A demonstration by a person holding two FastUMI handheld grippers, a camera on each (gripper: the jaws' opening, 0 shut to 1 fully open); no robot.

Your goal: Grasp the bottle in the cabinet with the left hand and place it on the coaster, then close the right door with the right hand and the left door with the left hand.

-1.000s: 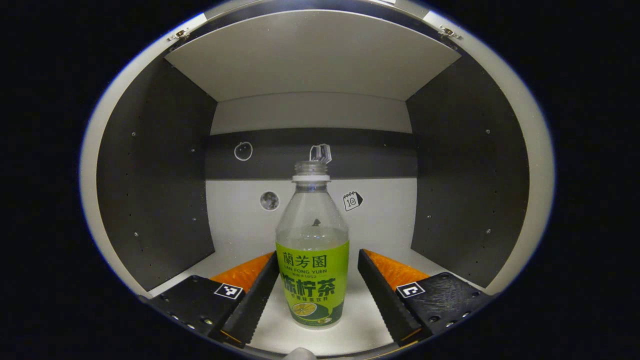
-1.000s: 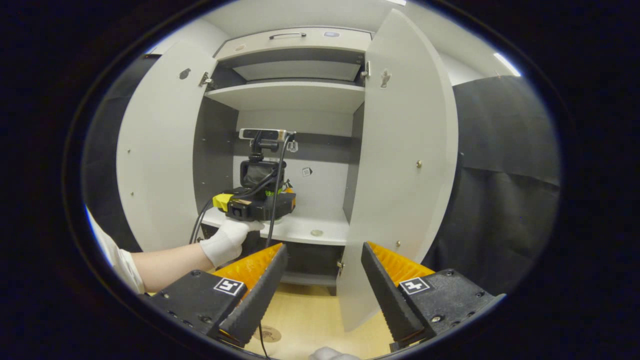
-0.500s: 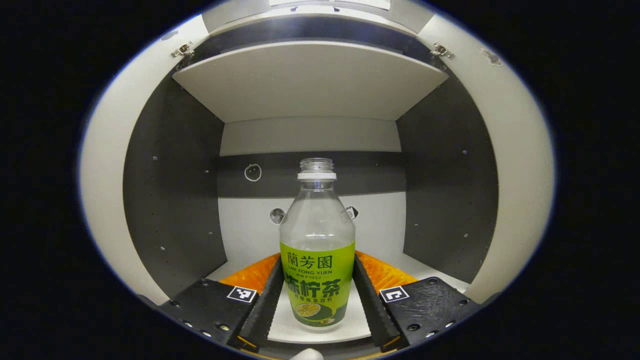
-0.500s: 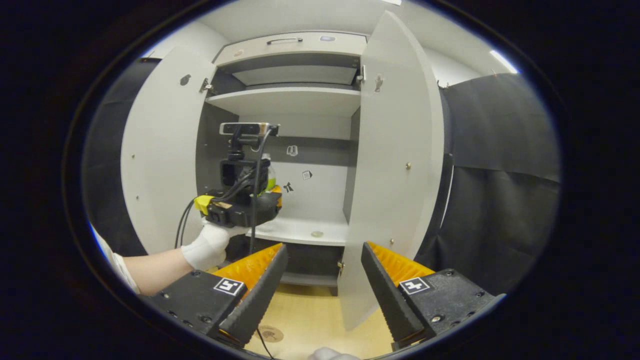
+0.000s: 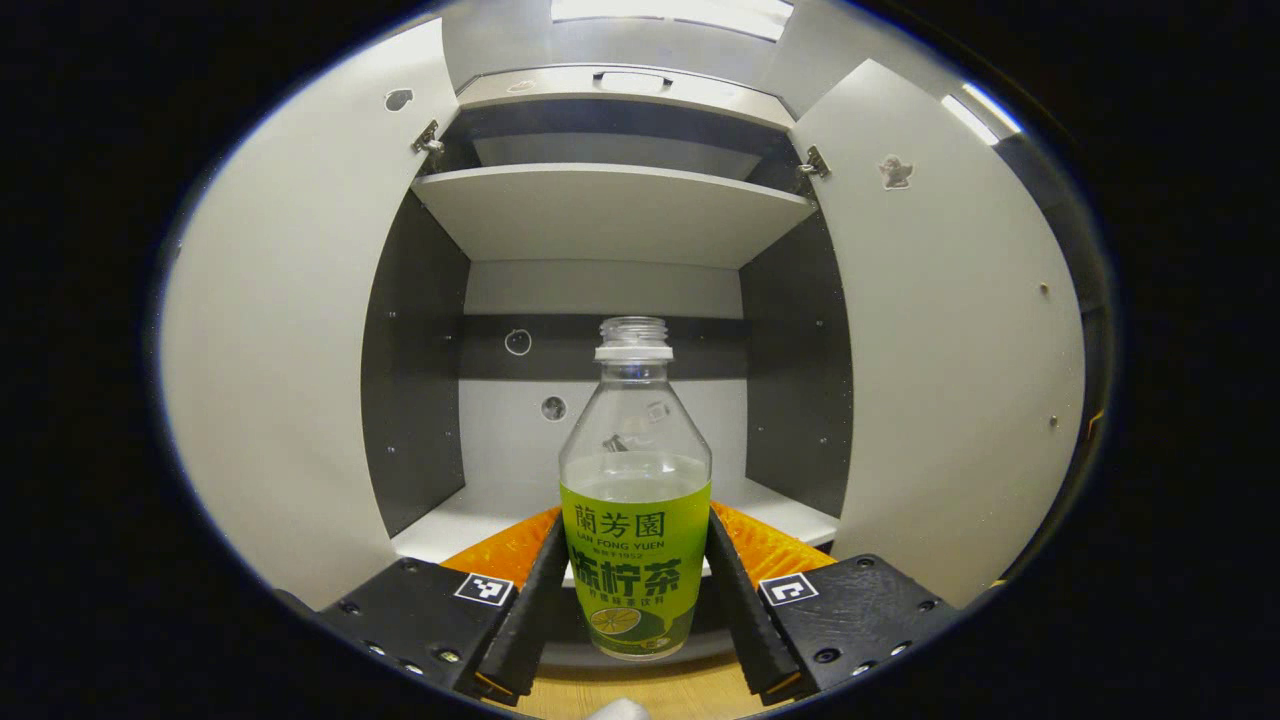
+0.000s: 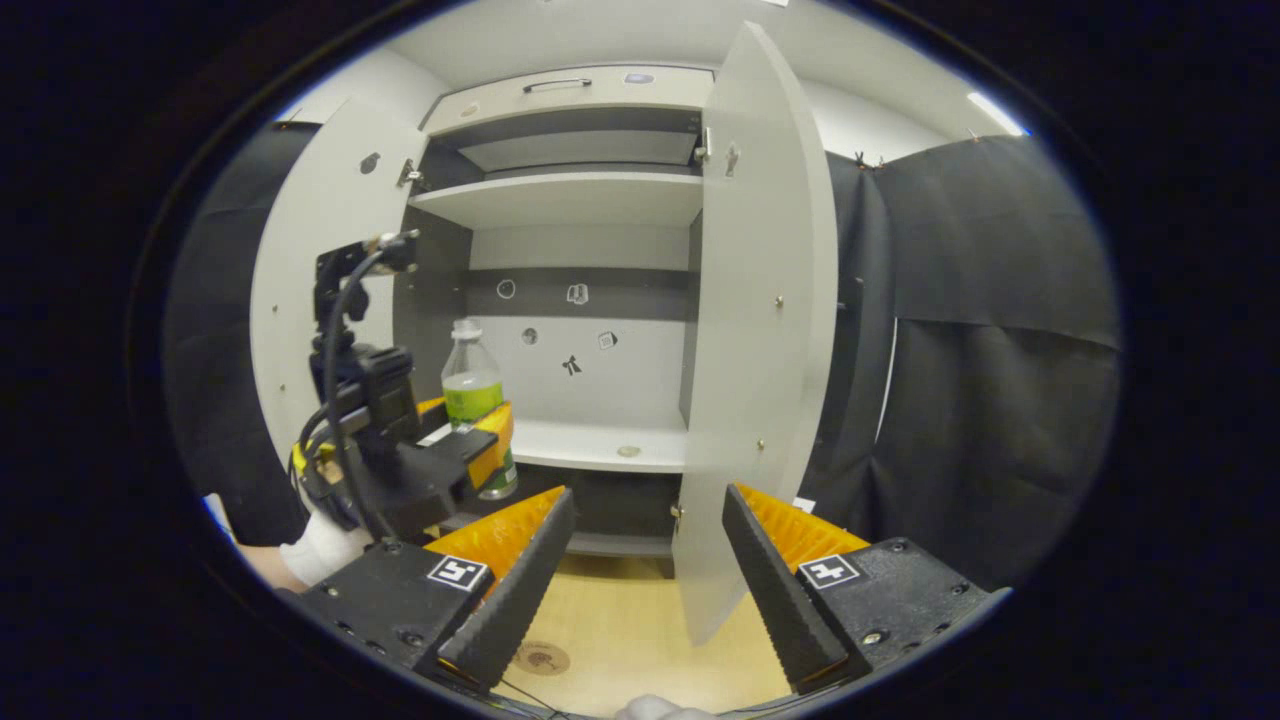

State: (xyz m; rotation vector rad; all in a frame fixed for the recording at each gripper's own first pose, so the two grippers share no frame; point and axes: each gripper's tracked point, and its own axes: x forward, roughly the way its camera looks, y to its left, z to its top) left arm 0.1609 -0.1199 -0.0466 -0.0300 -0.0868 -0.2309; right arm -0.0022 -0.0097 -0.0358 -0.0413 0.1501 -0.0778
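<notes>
wooden table (image 6: pixel 620 625), round coaster (image 6: pixel 541 658) on it

Left gripper (image 5: pixel 636 590) fingers clamp the bottle (image 5: pixel 635 500), seemingly firmly; right gripper (image 6: pixel 645 570) fingers spread, empty.

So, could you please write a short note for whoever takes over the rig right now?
Left gripper: shut on the bottle, upright, held in front of the open cabinet.
Right gripper: open, holding nothing, facing the right door.
Coaster: on the wooden floor below.
Done: bottle grasped.
Left: set bottle on coaster, close right door, then left door.
</notes>
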